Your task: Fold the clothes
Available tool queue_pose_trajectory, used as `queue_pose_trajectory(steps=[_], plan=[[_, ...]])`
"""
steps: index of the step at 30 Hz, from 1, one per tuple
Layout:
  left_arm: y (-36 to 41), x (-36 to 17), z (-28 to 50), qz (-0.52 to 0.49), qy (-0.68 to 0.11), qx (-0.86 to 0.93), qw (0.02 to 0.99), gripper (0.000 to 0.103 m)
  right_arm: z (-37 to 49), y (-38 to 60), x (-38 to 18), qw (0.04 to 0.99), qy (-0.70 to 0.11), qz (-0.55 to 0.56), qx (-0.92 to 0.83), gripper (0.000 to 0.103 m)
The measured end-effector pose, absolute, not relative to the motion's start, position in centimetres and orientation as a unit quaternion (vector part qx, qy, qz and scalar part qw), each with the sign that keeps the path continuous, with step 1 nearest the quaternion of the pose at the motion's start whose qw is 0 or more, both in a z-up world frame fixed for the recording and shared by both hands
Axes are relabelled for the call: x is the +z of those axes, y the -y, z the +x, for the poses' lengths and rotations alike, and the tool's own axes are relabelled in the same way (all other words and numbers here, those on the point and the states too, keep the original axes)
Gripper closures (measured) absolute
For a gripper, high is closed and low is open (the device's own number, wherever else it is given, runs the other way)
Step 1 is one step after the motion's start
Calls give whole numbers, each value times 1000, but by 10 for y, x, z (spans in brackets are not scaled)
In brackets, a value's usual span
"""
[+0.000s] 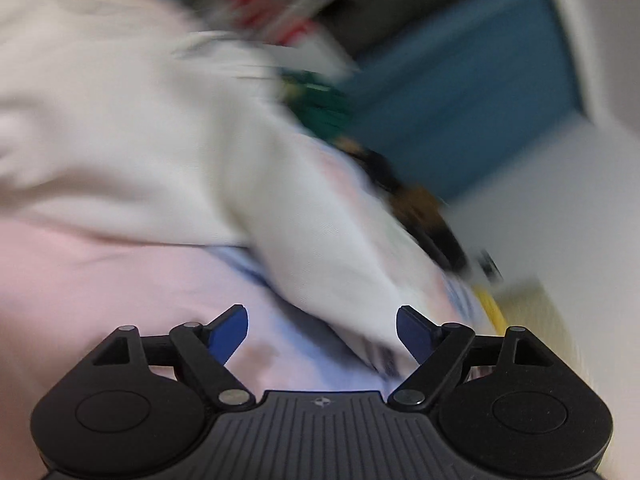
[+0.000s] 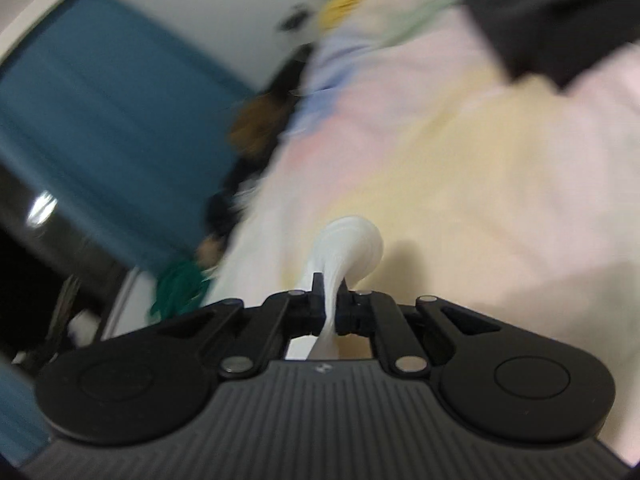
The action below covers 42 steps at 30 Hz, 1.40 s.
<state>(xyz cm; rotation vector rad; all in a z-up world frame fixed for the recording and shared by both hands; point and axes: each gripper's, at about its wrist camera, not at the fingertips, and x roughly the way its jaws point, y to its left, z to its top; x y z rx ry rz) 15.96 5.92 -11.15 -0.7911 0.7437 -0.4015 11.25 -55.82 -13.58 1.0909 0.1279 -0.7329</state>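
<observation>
- Both views were smeared with motion blur, so edges, prints and small items were hard to read; the pastel sheet [image 1: 100, 280] served as the landmark, a wide cloth of pink, pale blue and yellow patches that ran off the frame edges in both views.
- A blue panel [image 1: 460, 100] stood beyond the far edge of the sheet, cut off by the lens rim.
- The white garment [image 1: 132, 120] lay on the sheet in the left wrist view, cream-white and soft, its body bunched toward the upper left and cropped there.
- One long sleeve-like part of it ran diagonally from that body down toward the lower right, ending near the left gripper [image 1: 322, 336].
- A dark cloth [image 2: 560, 20] lay over the sheet's upper right corner in the right wrist view, too blurred to identify.
- Brown, black and green items [image 2: 180, 288] along the sheet's edge were unreadable.
- The left gripper's blue-padded fingers [image 1: 228, 334] were spread wide over the sheet, holding nothing.
- The right gripper [image 2: 330, 304] had its fingers pressed onto a narrow white fold of the garment, which rose above them in a curled loop.
</observation>
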Motion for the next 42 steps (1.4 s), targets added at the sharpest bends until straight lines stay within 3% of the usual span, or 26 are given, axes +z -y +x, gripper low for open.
queue_pose_trajectory(steps=[3,6,12,14,19,21,33,42], plan=[[-93,-138,171,-460,-363,-113,803,21,110,567,-162,766,-87,522,-365,97],[-123,-161,178,-544,-348,-66,761,31,112,565,-165,763,-91,523,-368,97],[-142,-170,187,-582,-310,-18,752,37,134,555,-139,786,-84,494,-362,97],[-144,-171,188,-585,-305,-2,752,45,137,546,-132,793,-81,490,-354,97],[-148,-162,188,-559,-295,21,775,88,143,533,-117,813,-85,467,-337,97],[-150,-149,184,-547,-285,19,787,91,141,531,-115,816,-90,465,-331,97],[-263,3,83,-460,-211,23,862,96,127,529,-115,810,-111,468,-336,97],[-296,-27,72,-480,-242,69,840,96,107,525,-109,792,-114,484,-355,97]])
